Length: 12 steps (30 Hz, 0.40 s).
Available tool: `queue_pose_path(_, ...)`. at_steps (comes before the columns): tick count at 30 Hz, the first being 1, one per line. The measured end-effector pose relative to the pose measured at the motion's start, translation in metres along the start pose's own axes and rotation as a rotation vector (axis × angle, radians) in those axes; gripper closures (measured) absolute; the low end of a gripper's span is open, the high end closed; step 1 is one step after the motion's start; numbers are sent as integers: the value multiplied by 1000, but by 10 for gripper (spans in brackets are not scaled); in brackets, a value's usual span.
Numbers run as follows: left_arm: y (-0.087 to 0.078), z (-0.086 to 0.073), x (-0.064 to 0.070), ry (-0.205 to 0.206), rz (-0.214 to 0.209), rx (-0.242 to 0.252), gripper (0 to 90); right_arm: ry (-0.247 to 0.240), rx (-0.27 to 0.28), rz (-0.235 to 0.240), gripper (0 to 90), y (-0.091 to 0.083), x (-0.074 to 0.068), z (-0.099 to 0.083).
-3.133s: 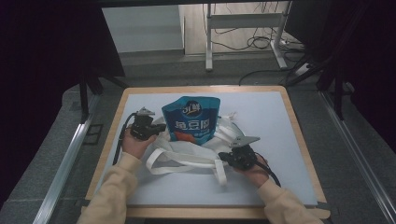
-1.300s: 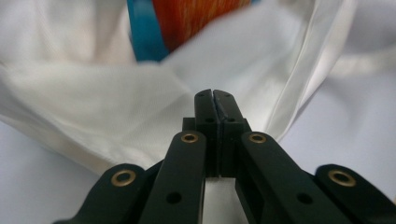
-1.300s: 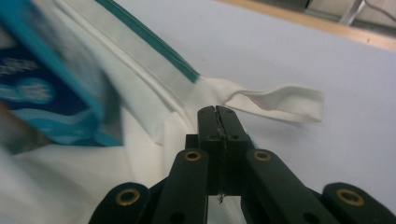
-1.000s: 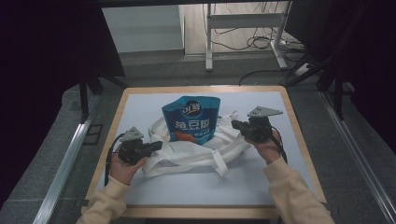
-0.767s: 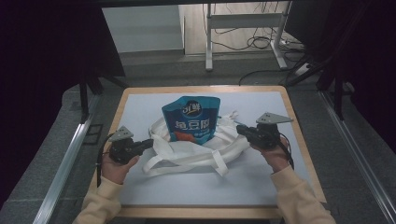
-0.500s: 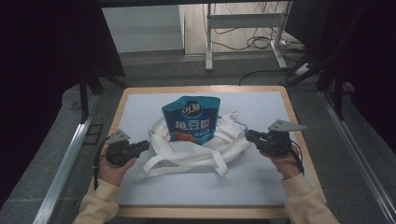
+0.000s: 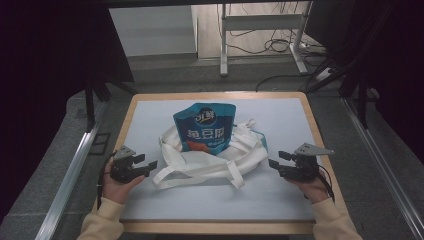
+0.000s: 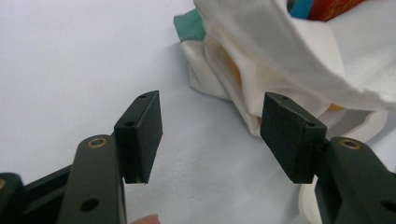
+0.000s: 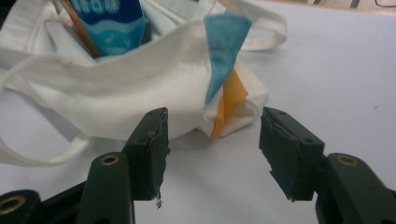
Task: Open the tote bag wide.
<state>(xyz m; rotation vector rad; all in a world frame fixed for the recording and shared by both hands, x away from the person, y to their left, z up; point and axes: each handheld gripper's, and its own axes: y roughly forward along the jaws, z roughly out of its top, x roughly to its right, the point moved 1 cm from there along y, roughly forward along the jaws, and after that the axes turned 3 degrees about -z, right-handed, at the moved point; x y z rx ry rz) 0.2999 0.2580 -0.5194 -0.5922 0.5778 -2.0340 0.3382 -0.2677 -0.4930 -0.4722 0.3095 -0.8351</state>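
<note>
Item 1, desk: we record a wood-edged top with a pale, flat surface, seen from the high view.

Item 2, white cloth bag: we find it lying crumpled near the middle of the desk, its straps spread toward the near side. In the right gripper view its near corner shows a blue patch and an orange patch. In the left gripper view its folds show a green edge at the top.

Item 3, blue pouch: we note it set in the mouth of the bag, its upper part leaning out toward the far side, printed face up. Its lower part shows in the right gripper view, tucked between the cloth folds.

Item 4, left gripper: held in the left hand at the near left of the desk, jaws spread wide and empty, just beside the bag's strap, not touching it. We see its two black jaws apart in the left gripper view.

Item 5, right gripper: held in the right hand at the near right, jaws likewise spread and empty, pointing at the bag's corner and clear of it.
</note>
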Motion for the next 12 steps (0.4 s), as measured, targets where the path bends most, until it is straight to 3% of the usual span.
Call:
queue_pose_path(4,2,0,0,-6,-6,-3,384,-8,-24,2,415,5,-1,-5)
queue_pose_path(12,4,-1,0,-8,-12,-1,365,-14,-18,-8,399,4,0,-5)
